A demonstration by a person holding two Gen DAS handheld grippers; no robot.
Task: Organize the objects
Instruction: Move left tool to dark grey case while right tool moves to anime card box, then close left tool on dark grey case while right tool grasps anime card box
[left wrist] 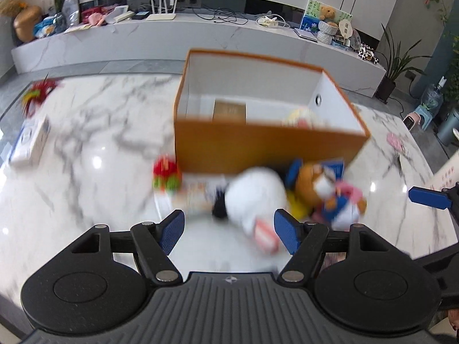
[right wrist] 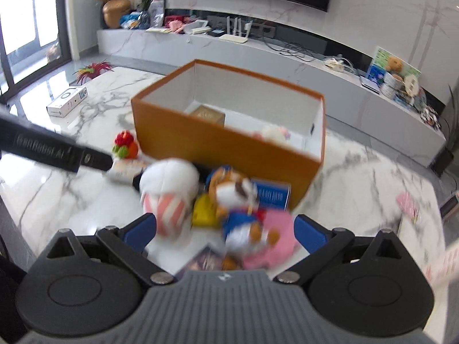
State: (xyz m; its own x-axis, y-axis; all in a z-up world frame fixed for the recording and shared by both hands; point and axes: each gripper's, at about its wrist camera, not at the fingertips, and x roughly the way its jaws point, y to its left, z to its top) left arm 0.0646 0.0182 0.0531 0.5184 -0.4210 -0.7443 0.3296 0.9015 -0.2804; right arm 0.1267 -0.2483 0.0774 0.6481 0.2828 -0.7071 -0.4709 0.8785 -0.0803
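Note:
An orange box (left wrist: 258, 146) (right wrist: 218, 143) with a white inside stands on the marble table; it holds a brown block (left wrist: 229, 110) and a pale plush (left wrist: 301, 117). In front of it lies a blurred pile: a white plush with a pink striped base (left wrist: 255, 197) (right wrist: 169, 183), a brown bear plush in blue (left wrist: 318, 189) (right wrist: 238, 200), a yellow item (right wrist: 203, 210), a pink item (right wrist: 272, 235), a blue booklet (right wrist: 272, 195) and a red-green toy (left wrist: 166, 176) (right wrist: 124, 143). My left gripper (left wrist: 229, 235) is open, just short of the white plush. My right gripper (right wrist: 225, 232) is open around the bear and pink item.
A white carton (left wrist: 28, 143) (right wrist: 67, 101) and a red feathery ornament (left wrist: 37, 94) (right wrist: 91, 70) lie at the table's far left. A pink packet (left wrist: 397, 143) lies at the right. A cluttered white sideboard (left wrist: 200, 37) runs behind the table.

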